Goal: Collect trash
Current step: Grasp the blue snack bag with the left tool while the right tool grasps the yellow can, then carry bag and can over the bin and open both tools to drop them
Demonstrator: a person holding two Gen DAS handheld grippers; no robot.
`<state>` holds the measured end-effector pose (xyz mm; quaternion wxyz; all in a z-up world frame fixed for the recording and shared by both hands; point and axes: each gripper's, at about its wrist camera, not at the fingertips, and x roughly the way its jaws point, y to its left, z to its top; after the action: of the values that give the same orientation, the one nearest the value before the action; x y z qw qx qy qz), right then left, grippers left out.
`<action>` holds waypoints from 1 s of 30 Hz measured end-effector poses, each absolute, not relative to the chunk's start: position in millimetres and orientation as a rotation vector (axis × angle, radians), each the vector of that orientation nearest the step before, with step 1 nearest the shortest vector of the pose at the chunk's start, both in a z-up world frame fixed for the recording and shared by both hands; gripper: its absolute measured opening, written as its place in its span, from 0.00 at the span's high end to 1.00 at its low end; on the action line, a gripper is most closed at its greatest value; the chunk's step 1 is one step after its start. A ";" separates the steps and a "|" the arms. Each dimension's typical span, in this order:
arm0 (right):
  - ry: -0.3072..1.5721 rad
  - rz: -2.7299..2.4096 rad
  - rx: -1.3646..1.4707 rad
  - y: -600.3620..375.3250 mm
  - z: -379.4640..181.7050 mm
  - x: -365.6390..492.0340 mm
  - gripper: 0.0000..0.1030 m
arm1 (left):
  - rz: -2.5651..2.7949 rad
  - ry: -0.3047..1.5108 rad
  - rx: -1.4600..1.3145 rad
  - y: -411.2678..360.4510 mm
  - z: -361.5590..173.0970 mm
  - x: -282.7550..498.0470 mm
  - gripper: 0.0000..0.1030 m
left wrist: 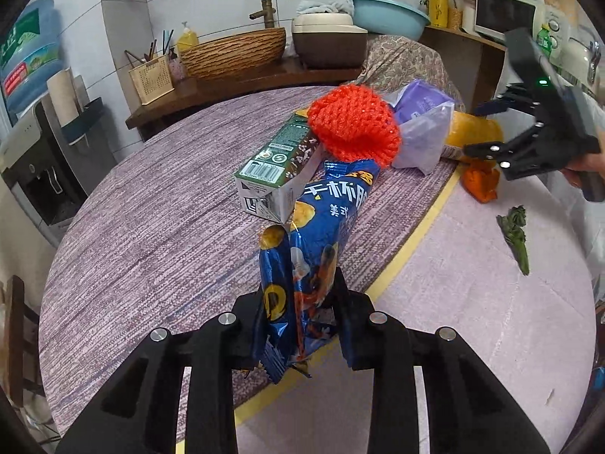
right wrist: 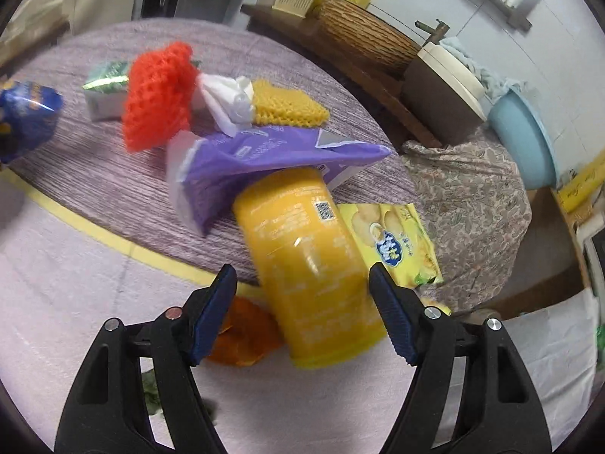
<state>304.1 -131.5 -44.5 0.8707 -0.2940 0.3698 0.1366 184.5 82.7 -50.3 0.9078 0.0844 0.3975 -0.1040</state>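
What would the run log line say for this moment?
left fingers: shut on blue snack bag | right fingers: open, around yellow can, not gripping | table: milk carton, red knit

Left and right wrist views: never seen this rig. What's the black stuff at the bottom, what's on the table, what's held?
No robot arm: a person carries a two-finger gripper in each hand, with a fisheye camera looking along the fingers. The black prongs are those fingers. In the left view, the left gripper is clamped on a blue snack bag; the right gripper shows at the far right. In the right view, the right gripper is open, straddling a lying yellow can. On the round table: a green carton, red knitted piece, purple packet.
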 end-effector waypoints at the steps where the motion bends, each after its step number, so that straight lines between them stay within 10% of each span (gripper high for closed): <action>1: 0.781 0.287 -0.635 -129.6 -46.6 309.0 0.30 | -0.216 0.819 0.173 82.6 -50.7 182.8 0.71; 15: 0.755 0.246 -0.786 -114.8 -63.7 321.8 0.31 | -0.235 0.826 0.142 81.0 -55.1 177.6 0.71; 30: 0.608 0.237 -0.319 -207.3 -18.4 220.8 0.31 | -0.304 0.774 0.090 40.9 -42.0 144.8 0.71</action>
<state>220.8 -207.3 -18.4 0.9349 -0.1559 0.2972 0.1159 144.8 40.9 -42.0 0.9138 0.0435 0.3758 -0.1476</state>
